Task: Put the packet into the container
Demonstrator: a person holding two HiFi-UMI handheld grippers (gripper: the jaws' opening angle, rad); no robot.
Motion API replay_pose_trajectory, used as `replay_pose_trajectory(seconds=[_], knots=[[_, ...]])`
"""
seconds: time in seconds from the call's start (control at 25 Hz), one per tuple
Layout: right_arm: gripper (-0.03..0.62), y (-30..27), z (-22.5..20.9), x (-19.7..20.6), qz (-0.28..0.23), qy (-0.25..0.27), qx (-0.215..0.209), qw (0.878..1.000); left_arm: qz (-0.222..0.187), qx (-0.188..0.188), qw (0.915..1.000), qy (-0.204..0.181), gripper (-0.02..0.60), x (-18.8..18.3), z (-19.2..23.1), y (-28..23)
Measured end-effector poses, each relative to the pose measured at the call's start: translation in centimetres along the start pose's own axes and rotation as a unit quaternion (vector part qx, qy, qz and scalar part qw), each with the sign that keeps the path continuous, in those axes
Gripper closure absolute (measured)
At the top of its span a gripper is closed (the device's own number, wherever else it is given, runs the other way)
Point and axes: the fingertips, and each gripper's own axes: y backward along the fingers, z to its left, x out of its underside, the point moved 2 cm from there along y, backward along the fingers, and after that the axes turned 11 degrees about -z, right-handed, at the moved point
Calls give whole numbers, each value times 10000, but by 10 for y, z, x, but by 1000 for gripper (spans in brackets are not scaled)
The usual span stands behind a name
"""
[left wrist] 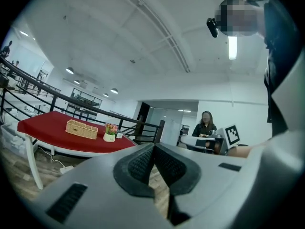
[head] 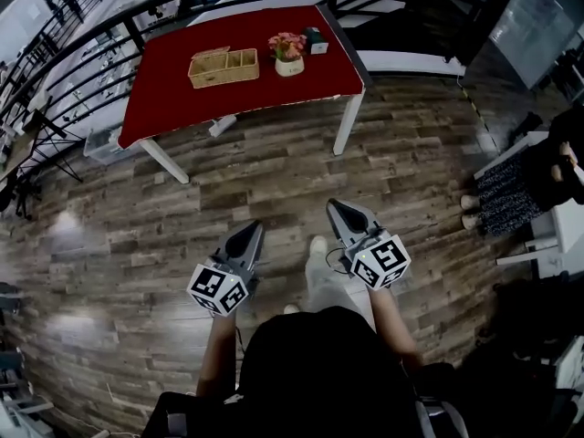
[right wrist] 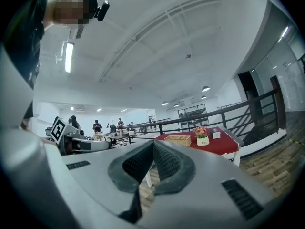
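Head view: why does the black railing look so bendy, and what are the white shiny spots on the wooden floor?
Head view: the wide lens bends the railing and the red table edges; the pale spots on the floor are glare from lights. Left gripper view: dark rounded corners, a glaring ceiling lamp. Right gripper view: the same bulge, with the ceiling beam curved.

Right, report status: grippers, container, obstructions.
Left gripper and right gripper both shut, empty, over wooden floor. Wicker basket on red table, well ahead. Packet not made out. Only floor between.
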Motion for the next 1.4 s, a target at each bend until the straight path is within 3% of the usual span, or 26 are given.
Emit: replay_pose_trajectory(seconds=[0.28, 0.8, 1.04, 1.4], knots=[[572, -77, -86, -7, -104, -68, -120, 9999, -37, -69, 9998, -167, 574, -13, 51, -99], [572, -180, -244, -25, -125, -248, -334, 9991, 114, -196, 9987, -454, 574, -19, 107, -271], [572, -211, -279, -16, -47, -415, -465, 9980, 229, -348, 9975, -572, 574, -14, 127, -305], [572, -266, -297, 6, 14, -558, -761, 9955, 260, -670, 9958, -573, 574, -13, 174, -327]])
